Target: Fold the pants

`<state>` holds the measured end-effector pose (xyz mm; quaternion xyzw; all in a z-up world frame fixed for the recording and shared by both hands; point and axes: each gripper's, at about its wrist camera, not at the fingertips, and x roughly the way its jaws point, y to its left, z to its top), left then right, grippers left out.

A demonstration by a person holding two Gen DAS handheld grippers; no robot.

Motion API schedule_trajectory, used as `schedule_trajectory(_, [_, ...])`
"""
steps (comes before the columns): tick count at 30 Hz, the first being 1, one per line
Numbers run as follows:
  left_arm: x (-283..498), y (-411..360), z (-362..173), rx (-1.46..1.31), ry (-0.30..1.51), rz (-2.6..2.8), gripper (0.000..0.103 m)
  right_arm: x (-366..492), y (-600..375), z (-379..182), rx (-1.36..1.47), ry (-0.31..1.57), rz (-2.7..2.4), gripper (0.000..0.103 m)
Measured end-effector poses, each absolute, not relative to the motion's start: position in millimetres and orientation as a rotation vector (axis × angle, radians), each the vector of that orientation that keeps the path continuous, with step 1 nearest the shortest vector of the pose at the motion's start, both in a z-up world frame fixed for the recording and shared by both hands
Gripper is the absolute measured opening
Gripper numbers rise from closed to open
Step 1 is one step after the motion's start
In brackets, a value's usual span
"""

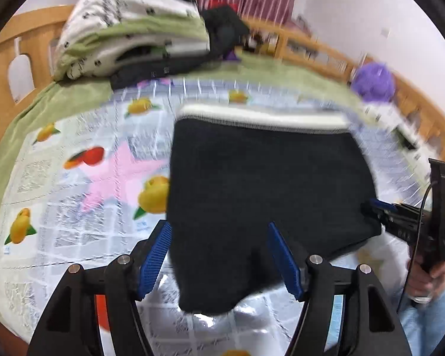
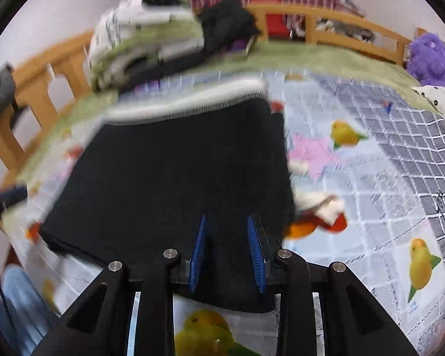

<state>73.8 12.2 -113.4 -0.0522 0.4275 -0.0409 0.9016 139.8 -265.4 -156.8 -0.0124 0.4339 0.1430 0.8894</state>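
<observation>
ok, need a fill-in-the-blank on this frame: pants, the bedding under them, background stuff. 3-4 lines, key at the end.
1. The black pants have a waistband coloured ____.
2. The quilt under them is printed with yellow and orange ____.
3. By the wooden bed rail sits a plush toy coloured ____.
4. In the left wrist view, the right gripper meets the pants at their ____ edge.

Missing words: white; fruit; purple; right
</observation>
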Motion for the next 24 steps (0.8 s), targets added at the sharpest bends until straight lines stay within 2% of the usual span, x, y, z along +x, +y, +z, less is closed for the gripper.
schedule_trajectory(2, [80, 4, -146, -0.076, 0.974, -0.077, 0.066, 144, -254, -181, -0.109, 1.004, 0.265, 0.028])
schedule_trajectory(4, [67, 4, -164, -0.063, 0.943, -0.053, 0.067, 137, -247, -180, -0.161, 0.974, 0.247, 0.028])
schedule_trajectory(8, [72, 17, -153, -0.110, 0.979, -0.126, 0.067, 138, -260, -169, -0.083, 0.985, 0.318, 0.029])
schedule_trajectory(11, [93, 28, -143, -0.172, 0.981, -0.156, 0.067, 148, -274, -140, 0.005, 0.881, 0.330, 0.029])
schedule_trajectory(16, [154, 31, -131, -0.129, 0.940, -0.097, 0.067, 211, -271, -108, -0.036, 0.782, 0.227, 0.042])
schedule_trajectory(19, [183, 31, -126, -0.133, 0.917, -0.095, 0.067, 262, -270, -117, -0.010, 0.831, 0.191, 0.053])
schedule_trajectory(20, [192, 31, -124, -0.123, 0.910, -0.090, 0.067, 283, -268, -129, 0.005, 0.894, 0.193, 0.053])
schedule_trajectory(21, [200, 31, -124, -0.110, 0.902, -0.082, 0.067, 296, -266, -139, 0.043, 0.945, 0.217, 0.038])
schedule_trajectory(22, [205, 30, -124, -0.098, 0.898, -0.075, 0.067, 304, -268, -144, 0.098, 0.951, 0.254, 0.027])
schedule_trajectory(23, [211, 30, -125, -0.088, 0.899, -0.071, 0.067, 302, -269, -145, 0.127, 0.928, 0.270, 0.018])
schedule_trajectory(24, [213, 29, -125, -0.090, 0.899, -0.078, 0.067, 297, -272, -139, 0.132, 0.881, 0.299, 0.015])
